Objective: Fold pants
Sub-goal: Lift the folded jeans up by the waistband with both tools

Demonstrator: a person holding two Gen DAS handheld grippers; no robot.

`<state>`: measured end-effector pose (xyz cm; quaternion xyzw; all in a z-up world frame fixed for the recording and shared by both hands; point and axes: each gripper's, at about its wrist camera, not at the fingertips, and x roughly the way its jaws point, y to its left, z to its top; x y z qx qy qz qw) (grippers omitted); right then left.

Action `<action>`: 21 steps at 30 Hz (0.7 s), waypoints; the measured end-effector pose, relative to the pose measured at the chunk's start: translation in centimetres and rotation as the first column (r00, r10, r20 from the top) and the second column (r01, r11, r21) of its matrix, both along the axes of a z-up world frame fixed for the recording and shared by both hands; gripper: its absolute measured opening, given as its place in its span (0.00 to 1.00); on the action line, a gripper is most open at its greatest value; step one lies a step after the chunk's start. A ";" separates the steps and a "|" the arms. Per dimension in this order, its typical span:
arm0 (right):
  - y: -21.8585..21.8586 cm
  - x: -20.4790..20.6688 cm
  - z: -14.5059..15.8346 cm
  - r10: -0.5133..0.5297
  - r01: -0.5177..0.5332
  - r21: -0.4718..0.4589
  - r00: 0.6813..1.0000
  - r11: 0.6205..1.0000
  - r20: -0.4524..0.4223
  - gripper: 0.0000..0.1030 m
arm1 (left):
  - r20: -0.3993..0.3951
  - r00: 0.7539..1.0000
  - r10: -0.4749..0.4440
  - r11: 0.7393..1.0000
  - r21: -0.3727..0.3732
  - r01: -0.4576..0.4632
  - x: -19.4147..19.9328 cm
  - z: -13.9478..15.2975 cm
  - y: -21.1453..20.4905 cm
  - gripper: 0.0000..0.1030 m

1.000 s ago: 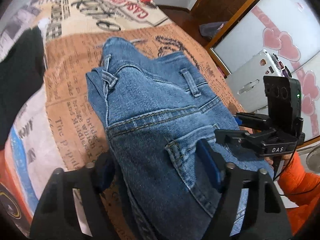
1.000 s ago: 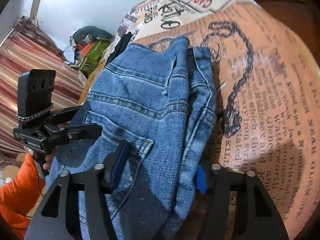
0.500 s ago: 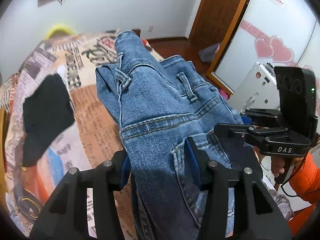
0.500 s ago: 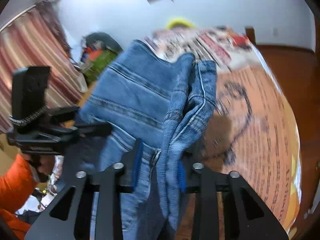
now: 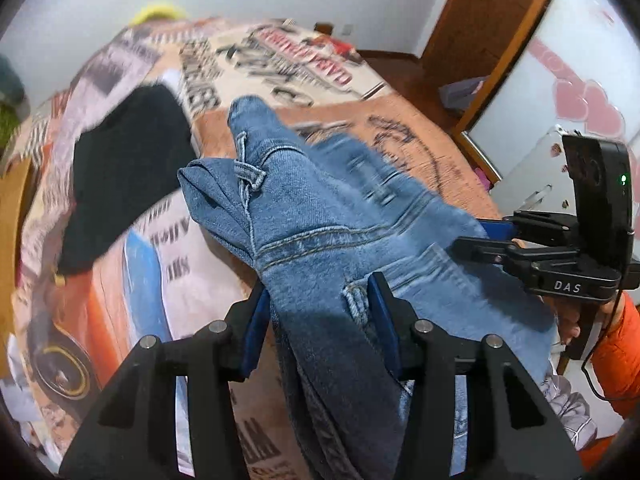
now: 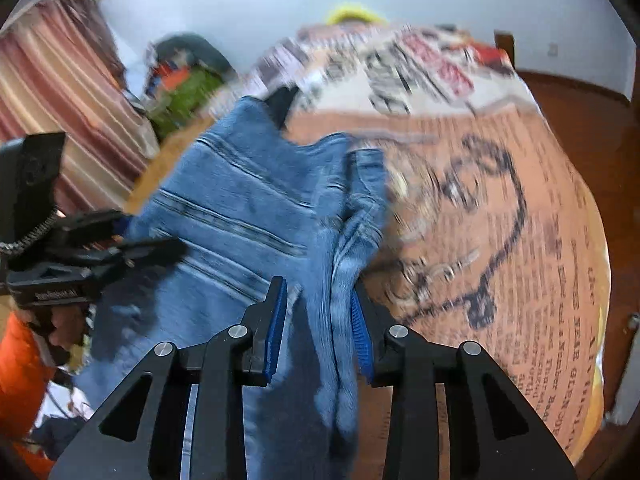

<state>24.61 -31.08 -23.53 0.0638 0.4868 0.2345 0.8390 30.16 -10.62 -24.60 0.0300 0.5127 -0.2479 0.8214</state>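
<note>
Blue denim pants (image 5: 328,220) are held up over the bed by both grippers. My left gripper (image 5: 320,320) is shut on a thick bunch of denim near the back pocket, and the waistband end hangs forward over the bedspread. My right gripper (image 6: 320,320) is shut on the other edge of the pants (image 6: 256,216). Each gripper shows in the other's view: the right one (image 5: 500,240) at the right, the left one (image 6: 132,240) at the left. The pants' lower legs are hidden below the grippers.
The bed has a newspaper-print bedspread (image 5: 400,144) (image 6: 500,220). A black garment (image 5: 124,176) lies on it to the left. A wooden door (image 5: 480,40) and a white cabinet with pink hearts (image 5: 580,112) stand to the right. Striped curtains (image 6: 60,92) hang at the left.
Both grippers closed from open onto the pants and lifted them off the bed. The pants now swing forward and down over the bedspread, blurred by motion.
</note>
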 end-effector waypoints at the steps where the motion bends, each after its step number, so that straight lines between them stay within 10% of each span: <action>1: -0.2 0.2 -0.4 0.006 -0.006 0.003 1.000 1.000 -0.012 0.37 | -0.010 1.000 0.003 1.000 -0.017 -0.003 0.1 -0.3 0.5 0.47; 6: -1.7 1.8 -2.4 0.019 -0.015 0.047 0.997 0.999 -0.081 0.57 | -0.018 1.000 0.002 1.000 -0.014 -0.002 0.1 -1.0 0.8 0.49; 15: -1.9 3.1 -4.0 0.102 -0.063 0.199 0.977 0.978 -0.190 0.60 | -0.080 0.995 0.061 0.997 -0.038 -0.064 0.9 -2.2 1.9 0.59; 21: 2.2 2.8 -3.1 0.185 -0.174 0.089 0.974 0.981 -0.128 0.64 | -0.063 0.996 0.056 0.998 -0.013 -0.057 0.7 -2.5 1.8 0.60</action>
